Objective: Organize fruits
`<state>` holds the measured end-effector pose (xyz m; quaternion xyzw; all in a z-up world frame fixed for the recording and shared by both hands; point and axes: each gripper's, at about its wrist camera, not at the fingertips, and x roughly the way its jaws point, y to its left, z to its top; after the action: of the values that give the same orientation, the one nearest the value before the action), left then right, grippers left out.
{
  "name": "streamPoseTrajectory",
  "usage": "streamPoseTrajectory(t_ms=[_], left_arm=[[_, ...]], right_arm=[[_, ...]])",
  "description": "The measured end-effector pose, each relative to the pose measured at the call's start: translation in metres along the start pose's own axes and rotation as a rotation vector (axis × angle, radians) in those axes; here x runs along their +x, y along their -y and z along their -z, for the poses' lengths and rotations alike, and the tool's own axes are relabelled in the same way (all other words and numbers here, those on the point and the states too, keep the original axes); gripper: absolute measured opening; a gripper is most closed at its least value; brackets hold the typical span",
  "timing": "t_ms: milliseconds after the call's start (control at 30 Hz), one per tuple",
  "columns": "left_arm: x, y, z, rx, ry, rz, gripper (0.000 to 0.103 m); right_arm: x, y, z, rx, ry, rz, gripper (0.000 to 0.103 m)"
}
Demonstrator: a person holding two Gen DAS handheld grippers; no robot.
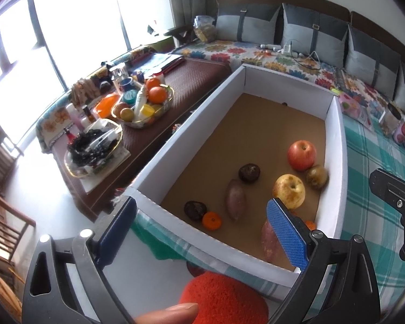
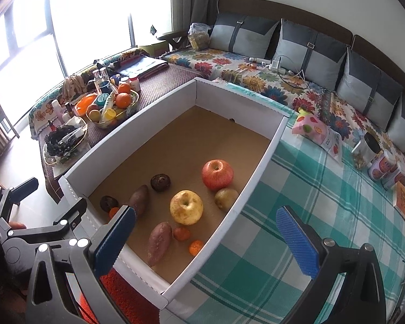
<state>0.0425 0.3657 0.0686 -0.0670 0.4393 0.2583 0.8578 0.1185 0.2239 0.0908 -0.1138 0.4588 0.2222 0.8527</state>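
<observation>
Both grippers, left [image 1: 202, 226] and right [image 2: 206, 233], hover spread empty above the box's [image 2: 259, 159] near rim

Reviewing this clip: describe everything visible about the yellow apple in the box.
The yellow apple is round and pale yellow with russet-brown speckling and a dark stem dimple facing up. It sits upright on the brown cardboard floor of the white-walled box, near the right wall, between the red apple and a sweet potato. Nothing grips it; whether it touches its neighbours is unclear.
</observation>
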Motion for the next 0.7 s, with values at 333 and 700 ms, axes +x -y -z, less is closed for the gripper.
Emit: streamPoseTrajectory(t_ms=[333, 700], left_arm=[[0.000, -0.008, -0.003, -0.028, -0.023, 0.005, 0.098], [0.009, -0.009, -0.004, -0.038, -0.045, 0.031, 0.098]], right_arm=[[-0.007, -0.012, -0.007, -0.024, -0.011, -0.029, 0.103], [-0.005, -0.013, -0.011, -0.031, -0.019, -0.010, 0.103]])
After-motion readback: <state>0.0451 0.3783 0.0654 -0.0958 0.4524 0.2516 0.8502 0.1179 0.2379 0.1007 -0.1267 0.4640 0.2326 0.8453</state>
